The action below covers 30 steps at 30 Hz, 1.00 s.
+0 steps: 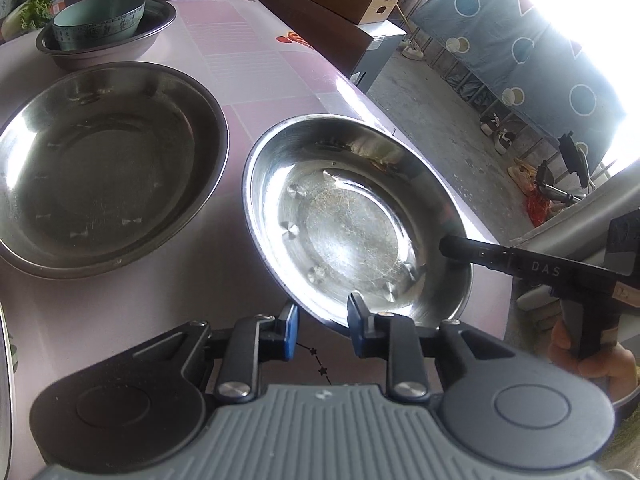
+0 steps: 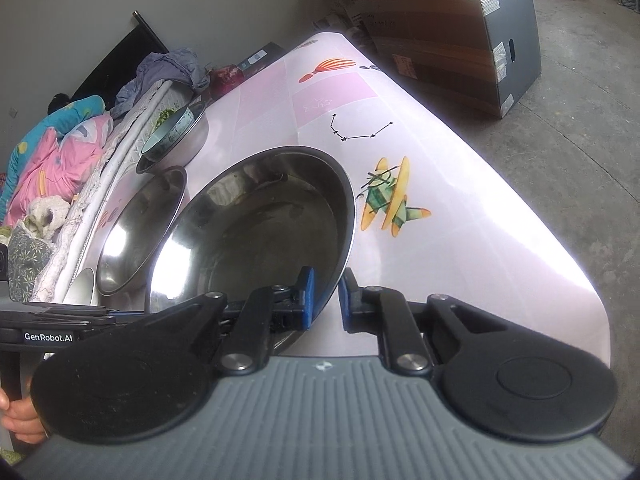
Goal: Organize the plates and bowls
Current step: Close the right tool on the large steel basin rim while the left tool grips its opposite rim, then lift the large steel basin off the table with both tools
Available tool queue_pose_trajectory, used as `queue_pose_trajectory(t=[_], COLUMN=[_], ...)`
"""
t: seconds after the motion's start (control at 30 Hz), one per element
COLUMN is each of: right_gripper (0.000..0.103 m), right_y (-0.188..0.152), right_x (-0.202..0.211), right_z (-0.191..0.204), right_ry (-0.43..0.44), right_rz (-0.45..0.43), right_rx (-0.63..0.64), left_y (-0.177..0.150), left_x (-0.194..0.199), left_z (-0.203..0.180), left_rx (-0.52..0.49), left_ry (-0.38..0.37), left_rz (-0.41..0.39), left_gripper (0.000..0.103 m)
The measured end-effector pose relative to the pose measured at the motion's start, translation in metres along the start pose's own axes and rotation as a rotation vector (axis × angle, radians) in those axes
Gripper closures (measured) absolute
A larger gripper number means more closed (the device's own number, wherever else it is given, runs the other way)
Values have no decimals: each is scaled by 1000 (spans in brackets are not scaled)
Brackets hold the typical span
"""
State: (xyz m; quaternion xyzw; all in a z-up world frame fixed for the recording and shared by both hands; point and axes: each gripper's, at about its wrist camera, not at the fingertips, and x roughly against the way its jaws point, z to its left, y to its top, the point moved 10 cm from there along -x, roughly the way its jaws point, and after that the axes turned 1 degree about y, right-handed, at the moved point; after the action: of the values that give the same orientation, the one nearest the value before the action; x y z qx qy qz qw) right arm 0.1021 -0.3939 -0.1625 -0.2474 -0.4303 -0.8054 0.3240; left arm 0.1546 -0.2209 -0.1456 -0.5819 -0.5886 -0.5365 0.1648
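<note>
Right gripper (image 2: 325, 294) pinching steel plate (image 2: 256, 224) rim, left gripper (image 1: 323, 322) spread — holding nothing, second plate (image 1: 108, 168) beside, teal bowl (image 1: 100, 20) beyond.

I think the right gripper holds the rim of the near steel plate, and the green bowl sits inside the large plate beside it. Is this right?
Not quite. The right gripper does clamp the near steel plate by its rim, but the green bowl sits in the far steel basin, not in the large plate, as the left wrist view shows.

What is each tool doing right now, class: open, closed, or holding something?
Left tool: open, holding nothing, beside the near rim of the steel plate.
Right tool: closed on that plate's rim, one finger inside, one outside.
</note>
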Motion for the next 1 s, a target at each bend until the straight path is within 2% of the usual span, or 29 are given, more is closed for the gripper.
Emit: queue_pose_trajectory(t=[0.2,0.47,0.63,0.7,0.8,0.9,1.0], right_gripper=[91,89,88,90,92,94,94], right_y=[-21,-14,-10,-9,-8,-7,-4], right_x=[15,19,13,12,10,9,10], right_z=[3,-4,-7,-6,-5,-3,-7], right_ry=[-8,-39,-57,-62,-59,-69,-86], right_rz=[2,-40,-52,-59,-60,-63,-74], right_rx=[7,-15,-24,-22,-18,-5,-4], left_y=[-21,-9,5,8,10,9,3], left_x=[10,18,7,1,-5,-3,-1], left_z=[-2,11,22,26,25,25,20], left_rx=[-1,-59,-78,-67,-44,-32,-14], left_ry=[-39,83,153,147,122,111,61], left_rz=[18,-49,-48,-36,-22,-23,-11], left_gripper=[76,76,76,79,88,88,88])
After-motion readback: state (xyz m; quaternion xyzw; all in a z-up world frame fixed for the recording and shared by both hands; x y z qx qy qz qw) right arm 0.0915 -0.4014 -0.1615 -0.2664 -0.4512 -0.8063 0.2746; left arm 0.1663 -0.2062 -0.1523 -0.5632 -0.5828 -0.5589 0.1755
